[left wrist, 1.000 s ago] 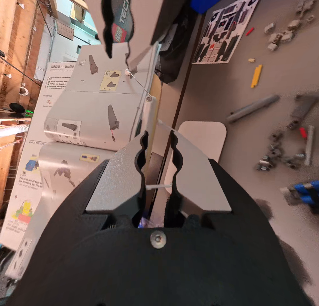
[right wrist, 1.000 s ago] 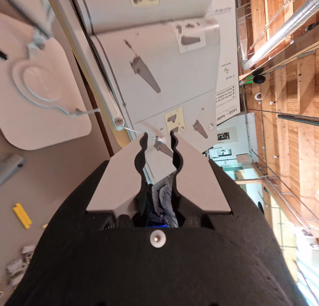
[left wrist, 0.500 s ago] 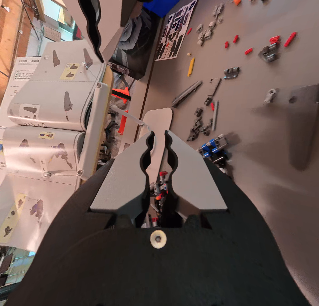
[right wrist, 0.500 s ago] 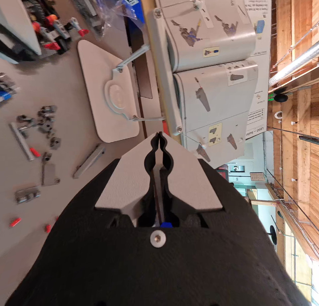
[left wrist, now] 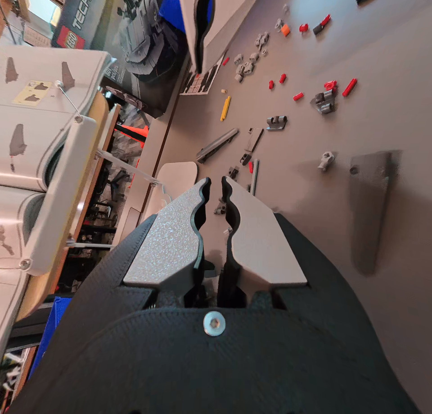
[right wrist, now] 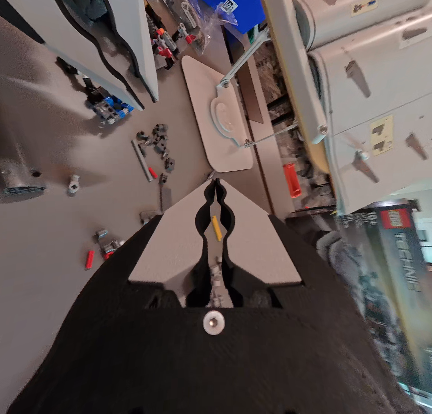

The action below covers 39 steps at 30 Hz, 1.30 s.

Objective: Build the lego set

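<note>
Right tool (right wrist: 215, 183) pressed together, left tool (left wrist: 216, 182) slightly spread, both empty; small red pins (left wrist: 298, 96) ahead could scatter across the counter (left wrist: 350, 216) if swept.

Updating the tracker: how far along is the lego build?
Early. Done: only a small blue-and-grey subassembly looks joined. In hand: nothing; the left hand-held gripper is slightly open and empty, the right hand-held gripper is shut on nothing. Left: most of it. Red pins, a yellow axle, grey beams and a grey panel lie loose on the table.
</note>
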Tool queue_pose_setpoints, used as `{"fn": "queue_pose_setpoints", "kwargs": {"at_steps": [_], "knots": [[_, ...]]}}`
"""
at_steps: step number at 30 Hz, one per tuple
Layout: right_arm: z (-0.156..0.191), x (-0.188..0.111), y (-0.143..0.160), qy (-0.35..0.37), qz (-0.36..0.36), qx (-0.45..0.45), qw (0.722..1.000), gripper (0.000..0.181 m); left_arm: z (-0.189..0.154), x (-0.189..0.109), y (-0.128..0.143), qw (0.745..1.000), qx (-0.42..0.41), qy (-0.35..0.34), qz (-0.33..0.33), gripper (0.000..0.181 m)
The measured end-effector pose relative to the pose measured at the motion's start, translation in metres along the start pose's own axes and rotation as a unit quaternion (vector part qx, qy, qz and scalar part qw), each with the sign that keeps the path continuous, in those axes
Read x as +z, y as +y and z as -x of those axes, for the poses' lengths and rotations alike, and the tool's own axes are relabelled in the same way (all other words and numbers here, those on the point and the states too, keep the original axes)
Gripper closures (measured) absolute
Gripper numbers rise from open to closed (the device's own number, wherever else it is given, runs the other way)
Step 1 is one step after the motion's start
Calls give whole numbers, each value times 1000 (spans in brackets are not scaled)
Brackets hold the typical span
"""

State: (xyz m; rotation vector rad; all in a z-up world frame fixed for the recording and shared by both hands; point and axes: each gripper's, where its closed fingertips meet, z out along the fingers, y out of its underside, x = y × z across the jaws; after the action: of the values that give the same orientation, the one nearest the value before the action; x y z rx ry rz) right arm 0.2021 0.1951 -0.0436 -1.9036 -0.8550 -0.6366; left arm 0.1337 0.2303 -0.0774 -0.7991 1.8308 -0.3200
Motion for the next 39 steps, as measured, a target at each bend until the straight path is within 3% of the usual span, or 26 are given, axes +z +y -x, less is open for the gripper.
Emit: {"fn": "queue_pose_setpoints", "kwargs": {"at_steps": [5,9,13,19,29,34,37,39], "knots": [[4,-1,26,-38,-40,114,992,178,4,3,8,1000,-11,-17,3,174],[-11,-10,44,-47,-33,161,985,160,14,0,9,999,-29,-36,-4,174],[-3,-8,56,-96,-8,191,977,145,23,0,12,998,-28,-60,0,175],[5,28,63,-128,64,189,972,144,33,0,18,996,-42,-76,4,175],[6,119,79,-161,173,290,927,132,43,-5,26,994,-43,-97,12,175],[15,134,78,-203,171,331,905,138,40,-6,24,995,-38,-94,7,176],[16,136,75,-215,160,346,899,157,36,-4,21,995,-28,-93,8,176],[16,137,76,-216,152,348,899,159,35,-4,20,995,-23,-94,8,176]]}}
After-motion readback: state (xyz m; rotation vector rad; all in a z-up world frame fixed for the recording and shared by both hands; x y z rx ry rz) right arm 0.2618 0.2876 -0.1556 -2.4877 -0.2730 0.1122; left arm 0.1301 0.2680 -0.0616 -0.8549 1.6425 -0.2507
